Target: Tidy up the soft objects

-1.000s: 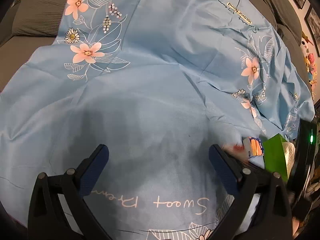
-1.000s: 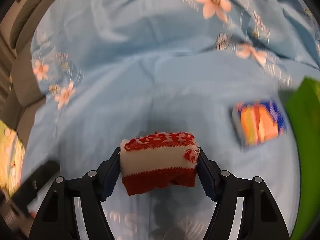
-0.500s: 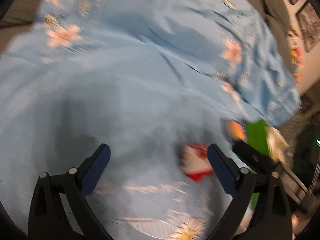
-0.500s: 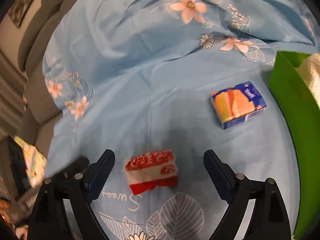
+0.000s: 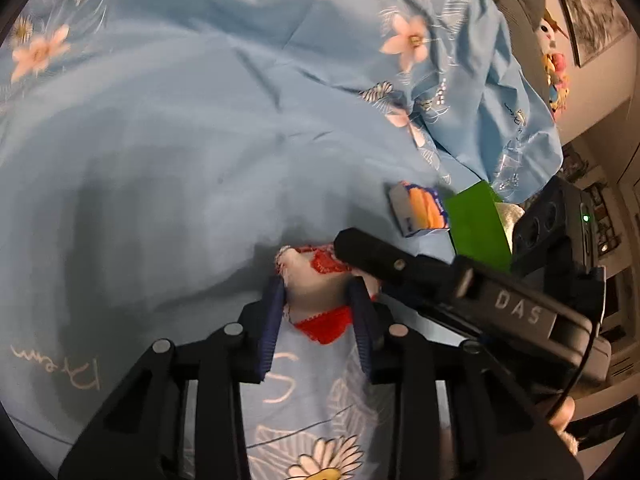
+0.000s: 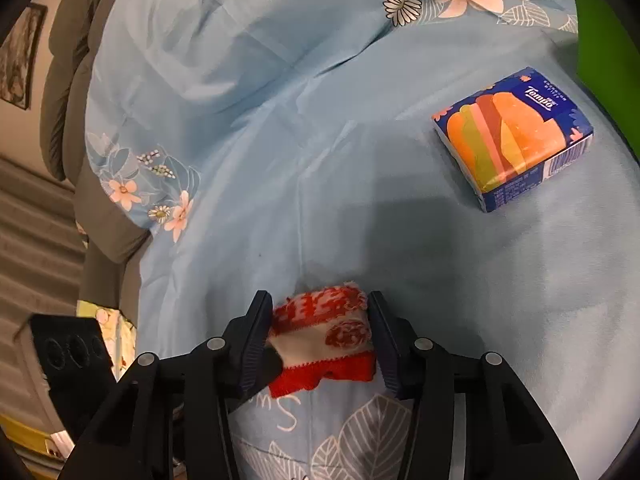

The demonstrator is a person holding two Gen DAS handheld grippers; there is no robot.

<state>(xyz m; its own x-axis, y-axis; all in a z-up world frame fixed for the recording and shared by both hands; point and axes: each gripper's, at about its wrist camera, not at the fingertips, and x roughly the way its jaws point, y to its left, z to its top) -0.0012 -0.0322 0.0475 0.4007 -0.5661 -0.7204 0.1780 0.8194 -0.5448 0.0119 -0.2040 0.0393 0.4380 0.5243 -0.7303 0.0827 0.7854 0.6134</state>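
So we've got both grippers on the same little red-and-white knit cloth [image 6: 324,340]. Our left gripper [image 5: 318,292] has its jaws squeezed in on it, and our right gripper [image 6: 320,336] is pinched on it too. It's sitting on the blue floral sheet [image 6: 280,160], right between the pads. A Tempo tissue pack [image 6: 514,138] lies well off to the right, just beside a green box [image 5: 478,226]. The right gripper's body crosses our left view.

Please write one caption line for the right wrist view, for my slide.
Both grippers close on a red-and-white knitted cloth on the blue floral sheet; a tissue pack lies nearby.
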